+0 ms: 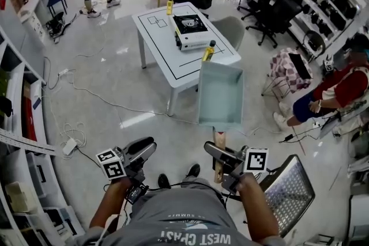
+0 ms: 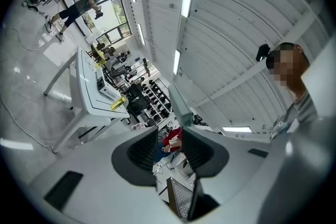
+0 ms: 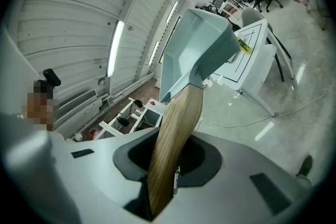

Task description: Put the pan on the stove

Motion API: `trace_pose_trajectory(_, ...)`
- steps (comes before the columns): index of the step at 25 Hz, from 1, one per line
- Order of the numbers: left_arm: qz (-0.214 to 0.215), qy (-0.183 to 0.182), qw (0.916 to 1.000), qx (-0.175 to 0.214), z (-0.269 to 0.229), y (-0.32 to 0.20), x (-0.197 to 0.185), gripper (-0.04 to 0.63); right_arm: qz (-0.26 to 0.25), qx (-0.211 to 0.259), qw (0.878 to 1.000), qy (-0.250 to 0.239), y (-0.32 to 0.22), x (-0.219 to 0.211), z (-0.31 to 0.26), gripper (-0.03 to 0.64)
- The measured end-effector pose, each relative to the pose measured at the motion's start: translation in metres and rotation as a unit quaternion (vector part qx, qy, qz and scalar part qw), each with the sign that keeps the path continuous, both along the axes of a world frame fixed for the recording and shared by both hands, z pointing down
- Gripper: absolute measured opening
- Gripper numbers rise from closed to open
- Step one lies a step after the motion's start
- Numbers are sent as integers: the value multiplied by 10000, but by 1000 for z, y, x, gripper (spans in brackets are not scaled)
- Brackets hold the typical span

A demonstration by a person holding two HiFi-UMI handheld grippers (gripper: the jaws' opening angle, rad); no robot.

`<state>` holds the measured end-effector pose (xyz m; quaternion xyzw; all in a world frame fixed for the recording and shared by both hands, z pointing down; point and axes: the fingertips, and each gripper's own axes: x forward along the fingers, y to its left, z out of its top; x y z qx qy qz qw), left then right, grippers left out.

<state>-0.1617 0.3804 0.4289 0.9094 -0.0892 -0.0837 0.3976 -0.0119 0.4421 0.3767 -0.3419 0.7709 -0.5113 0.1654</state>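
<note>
A square pale-teal pan (image 1: 220, 95) with a wooden handle (image 1: 219, 150) hangs in the air over the floor, short of the white table (image 1: 158, 43). My right gripper (image 1: 222, 158) is shut on that handle. In the right gripper view the handle (image 3: 176, 139) runs up between the jaws of the right gripper (image 3: 168, 165) to the pan (image 3: 197, 50). The portable stove (image 1: 190, 30) stands on the table's far half. My left gripper (image 1: 141, 152) is low at the left, its jaws slightly apart with nothing between them. In its own view the left gripper (image 2: 169, 152) points past the table (image 2: 86, 86).
A yellow bottle (image 1: 208, 52) stands on the table beside the stove, another bottle (image 1: 169, 7) at the far edge. A grey chair (image 1: 230, 29) is behind the table. Cables (image 1: 86, 89) cross the floor. A seated person (image 1: 340, 89) is at the right, a light panel (image 1: 288, 193) by my right arm.
</note>
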Motion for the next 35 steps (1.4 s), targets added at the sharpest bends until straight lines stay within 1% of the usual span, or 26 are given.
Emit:
trace_pose_trajectory(6,-23,-52,9999,-83,7,-17,21,130,-89,-25,9999,69,-26,18,8,91)
trace_pose_trajectory(10,-160,-81,9998,-123,2,-35,34,130,-216,-52,9998,-1,-51,33,10,92)
trace_pose_trajectory(14,-295,-185,9993,-108,1,-56,52,130,-317,-101,9994,-43,-78,52,15,92)
trace_pose_trajectory(18,-481,-140,9987,-96,-4,-74,69,130,-484,-116,9988,2,-102,71,19,92)
trace_pose_trajectory(23,-738,-186,9970,-102,-5,-96,82,130,-712,-127,9974,-15,-134,85,22,92)
trace_pose_trajectory(29,-1137,-258,9932,-74,-6,-119,94,130,-1046,-86,9945,13,-165,102,24,92)
trace_pose_trajectory(35,-1485,-262,9886,43,-13,-136,106,130,-1309,-139,9913,80,-191,117,32,92)
